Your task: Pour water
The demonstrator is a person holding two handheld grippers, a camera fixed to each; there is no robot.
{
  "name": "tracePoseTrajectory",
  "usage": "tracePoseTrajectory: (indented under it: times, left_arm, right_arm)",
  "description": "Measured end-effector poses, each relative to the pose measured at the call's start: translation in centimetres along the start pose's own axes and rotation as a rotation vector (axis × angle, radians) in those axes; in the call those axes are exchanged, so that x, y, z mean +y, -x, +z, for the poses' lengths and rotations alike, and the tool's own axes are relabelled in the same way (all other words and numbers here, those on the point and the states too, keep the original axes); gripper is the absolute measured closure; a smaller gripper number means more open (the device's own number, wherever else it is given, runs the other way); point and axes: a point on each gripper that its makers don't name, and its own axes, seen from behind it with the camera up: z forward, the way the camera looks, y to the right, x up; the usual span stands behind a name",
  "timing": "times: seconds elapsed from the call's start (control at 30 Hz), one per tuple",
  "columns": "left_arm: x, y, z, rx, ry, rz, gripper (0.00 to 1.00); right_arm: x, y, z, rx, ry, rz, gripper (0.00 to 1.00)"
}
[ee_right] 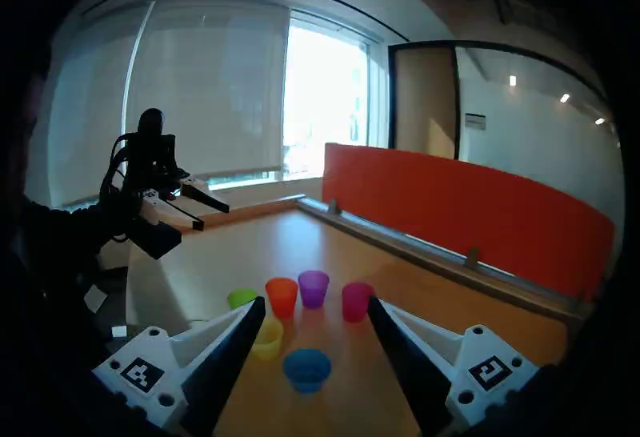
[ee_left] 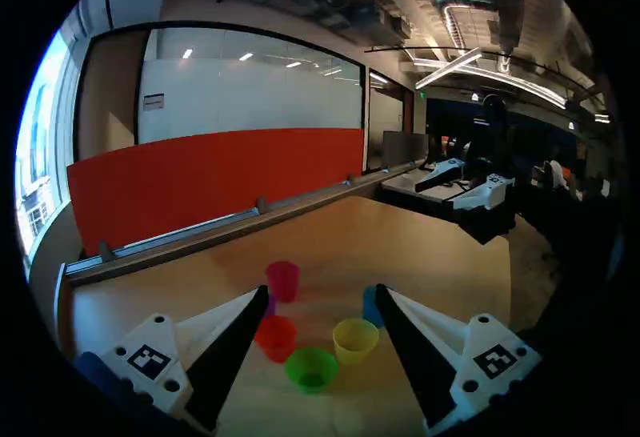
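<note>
Your left claw (ee_left: 321, 288) and right claw (ee_right: 314, 301) both stand apart and empty, facing the cups (ee_left: 311, 369) on the counter (ee_left: 416, 253), so you're pre-grasp: line up one cup, then close.

Tongs (ee_right: 314, 304) parted, blue cup (ee_right: 307, 368) nearest, orange cup (ee_right: 282, 294) behind, wooden table (ee_right: 240, 254)

The cluster of cups (ee_right: 313, 287) stands tight, only narrow gaps between neighbours. Around the cluster the tabletop (ee_right: 240, 253) lies open for an approach; past it, along the table's edge, the orange divider (ee_right: 480, 205) bars passage.
</note>
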Motion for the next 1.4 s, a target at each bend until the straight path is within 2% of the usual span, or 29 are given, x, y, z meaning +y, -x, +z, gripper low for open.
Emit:
tracePoseTrajectory:
  times: [0.4,0.77,1.0,1.4]
  left_arm:
    - [0.0,3.7,1.0,-0.092,0.017,0.019,0.01]
    - [0.7,8.1,2.4,-0.179,0.048,0.045,0.01]
    - [0.6,11.4,3.1,-0.236,0.061,0.043,0.01]
    - [0.0,15.5,3.8,-0.317,0.070,0.051,0.01]
  right_arm:
    - [-0.1,3.7,1.0,-0.076,-0.031,0.012,0.01]
    - [0.2,7.2,2.4,-0.133,-0.038,0.021,0.01]
    - [0.1,9.5,3.4,-0.171,-0.048,0.031,0.01]
    - [-0.4,13.2,5.1,-0.243,-0.068,0.033,0.01]
